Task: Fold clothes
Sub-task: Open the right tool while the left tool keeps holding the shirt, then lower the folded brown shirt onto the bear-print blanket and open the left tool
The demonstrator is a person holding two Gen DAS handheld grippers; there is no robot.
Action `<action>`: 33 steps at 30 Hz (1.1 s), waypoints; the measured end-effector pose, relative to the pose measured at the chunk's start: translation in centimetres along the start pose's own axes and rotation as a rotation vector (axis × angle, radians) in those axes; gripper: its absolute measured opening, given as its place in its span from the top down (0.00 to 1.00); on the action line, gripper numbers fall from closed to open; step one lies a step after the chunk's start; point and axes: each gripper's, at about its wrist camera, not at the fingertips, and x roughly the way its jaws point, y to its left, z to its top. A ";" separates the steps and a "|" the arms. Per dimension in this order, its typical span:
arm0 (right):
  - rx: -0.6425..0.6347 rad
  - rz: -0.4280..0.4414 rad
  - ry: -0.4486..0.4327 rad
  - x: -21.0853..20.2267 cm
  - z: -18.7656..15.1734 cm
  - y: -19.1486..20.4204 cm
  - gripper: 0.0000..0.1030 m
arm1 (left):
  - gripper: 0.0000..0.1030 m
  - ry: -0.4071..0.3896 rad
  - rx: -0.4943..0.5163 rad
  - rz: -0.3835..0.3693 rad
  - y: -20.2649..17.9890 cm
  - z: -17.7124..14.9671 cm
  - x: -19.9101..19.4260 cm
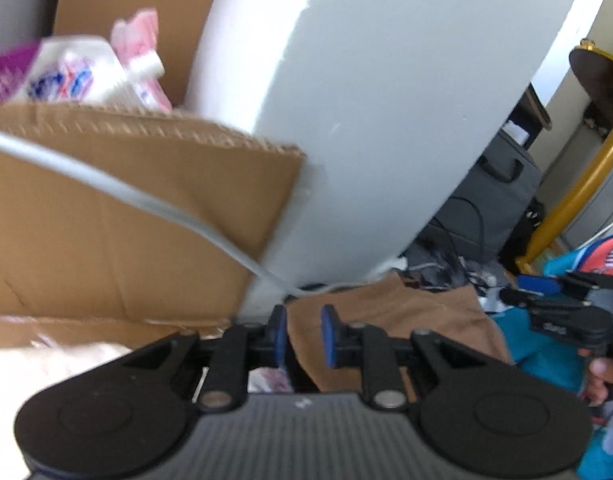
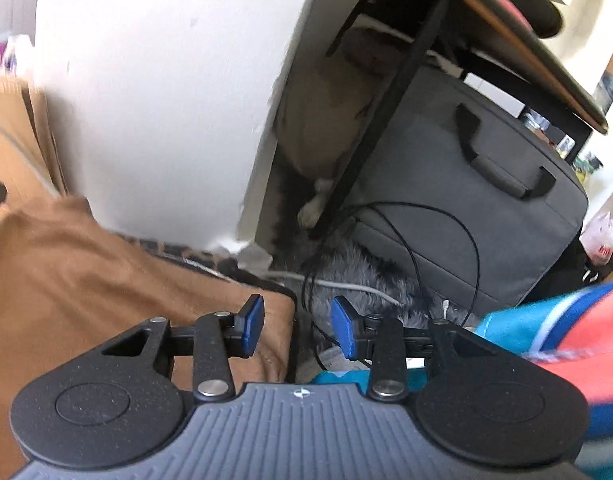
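My left wrist view, left to right: a cardboard box point(image 1: 126, 216) holding a white bottle point(image 1: 86, 76) whose blue and red label is too blurred to read, a white pillar point(image 1: 386, 100) rising at centre, a grey bag point(image 1: 494, 200) on the cluttered floor behind it, and a gold-coloured table leg point(image 1: 578, 192) at far right. A grey cable point(image 1: 146, 200) sweeps across the box. My left claw point(image 1: 304, 334) sits with its blue pads a little apart, straddling the edge of the brown garment point(image 1: 406, 320), though I cannot tell whether they touch it. Beyond, my right claw point(image 1: 554, 292) shows partly, a hand point(image 1: 604, 376) below it.

In the right wrist view the brown garment point(image 2: 106, 280) lies at lower left before the pillar point(image 2: 154, 100); my right claw point(image 2: 298, 326) is released, pads wide apart over black cords point(image 2: 386, 248) and grey fuzzy rug point(image 2: 346, 276). The grey bag point(image 2: 466, 200) stands under a dark table point(image 2: 506, 40); teal and red cloth point(image 2: 546, 336) fills the right.
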 end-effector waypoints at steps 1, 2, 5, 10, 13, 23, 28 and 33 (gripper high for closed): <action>0.029 0.012 -0.011 -0.5 -0.2 -0.2 0.59 | 0.82 0.003 -0.001 -0.002 0.0 0.0 -0.3; 0.068 0.028 -0.018 -1.1 -0.6 -0.4 0.61 | 0.82 -0.002 -0.001 -0.008 0.0 -0.1 -0.6; 0.153 0.068 -0.023 -1.9 -2.7 -0.1 0.79 | 0.82 -0.011 0.008 -0.020 -0.3 -0.5 -1.6; 0.182 0.090 0.011 -0.9 -6.2 1.4 0.84 | 0.85 -0.017 0.019 -0.068 -1.6 -2.2 -3.0; 0.182 0.076 0.030 0.1 -7.5 1.7 0.84 | 0.87 0.004 0.026 -0.109 -2.3 -3.5 -3.5; 0.084 0.016 0.003 2.0 -6.1 1.9 0.86 | 0.94 0.044 0.040 -0.066 -2.0 -5.5 -1.5; 0.116 0.007 -0.045 0.7 -5.3 1.5 0.85 | 0.94 0.021 0.052 -0.023 -1.8 -5.1 -1.7; 0.180 0.026 -0.078 -2.0 -6.8 1.5 0.85 | 0.94 -0.002 0.062 -0.020 -2.2 -5.1 -3.2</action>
